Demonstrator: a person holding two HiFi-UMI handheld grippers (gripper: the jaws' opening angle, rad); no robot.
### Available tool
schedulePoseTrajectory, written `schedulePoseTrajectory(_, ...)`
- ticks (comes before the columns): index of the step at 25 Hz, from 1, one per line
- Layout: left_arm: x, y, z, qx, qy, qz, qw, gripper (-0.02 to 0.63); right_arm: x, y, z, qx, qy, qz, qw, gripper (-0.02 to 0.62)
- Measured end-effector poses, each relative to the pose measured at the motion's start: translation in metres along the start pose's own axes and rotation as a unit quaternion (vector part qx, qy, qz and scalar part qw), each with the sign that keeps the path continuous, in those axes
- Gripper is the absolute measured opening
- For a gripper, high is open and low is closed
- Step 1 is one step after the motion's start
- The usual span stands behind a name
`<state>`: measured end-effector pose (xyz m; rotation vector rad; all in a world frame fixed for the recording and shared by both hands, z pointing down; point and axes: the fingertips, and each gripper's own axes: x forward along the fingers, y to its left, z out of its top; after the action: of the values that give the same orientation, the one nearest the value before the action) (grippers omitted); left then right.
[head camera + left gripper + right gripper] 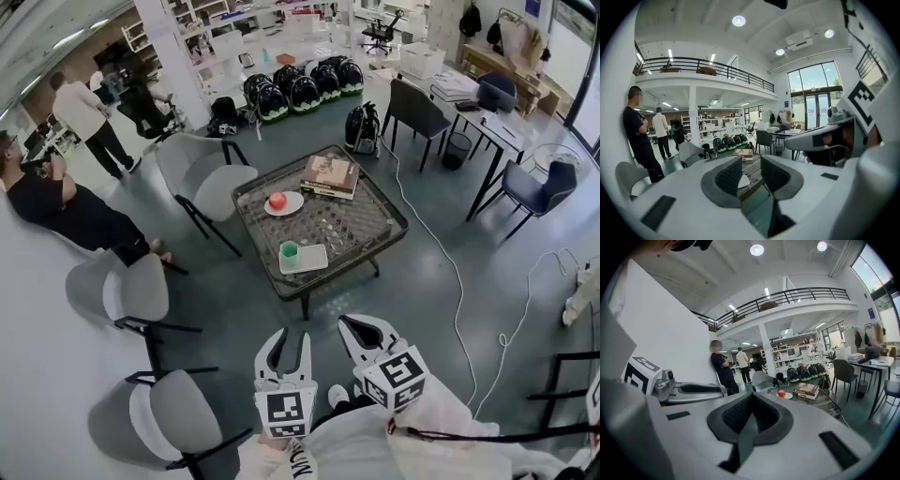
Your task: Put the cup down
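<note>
A smooth grey floor (422,309) fills the head view, a low glass-topped table (366,220) at centre and grey shell chairs (211,183) to its left. A dark desk (502,131) stands upper right; what look like white shelves (202,33) line the top edge. In the left gripper view a railed mezzanine (708,65) crosses the upper left, tall windows (815,93) brighten the right, round ceiling lights (738,20) glow above.

White left tool (292,339) and right tool (349,324), dark ribbed pads (729,176), black-and-white marker cubes (285,410), seemingly white sleeves (441,412).
</note>
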<state>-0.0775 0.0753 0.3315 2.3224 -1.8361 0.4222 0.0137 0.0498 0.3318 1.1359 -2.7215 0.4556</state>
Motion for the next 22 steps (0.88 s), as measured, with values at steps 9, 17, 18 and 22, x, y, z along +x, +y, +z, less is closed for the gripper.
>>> schedulePoseTrajectory(9, 0.009, -0.013, 0.004, -0.011, 0.003, 0.019, 0.9997, 0.011, -0.01, -0.011, 0.009, -0.012, -0.008, 0.02, 1.0, 0.005)
schedulePoseTrajectory(17, 0.013, -0.028, 0.01, 0.001, 0.006, 0.028, 0.9996, 0.011, -0.018, -0.023, 0.013, -0.014, -0.011, 0.035, 0.999, 0.005)
schedulePoseTrajectory(18, 0.014, -0.029, 0.01, 0.003, 0.006, 0.028, 0.9996, 0.011, -0.018, -0.023, 0.013, -0.016, -0.011, 0.036, 0.999, 0.005)
schedulePoseTrajectory(22, 0.014, -0.037, 0.01, 0.001, 0.005, 0.026, 0.9996, 0.011, -0.022, -0.024, 0.014, -0.02, -0.012, 0.041, 0.999, 0.005)
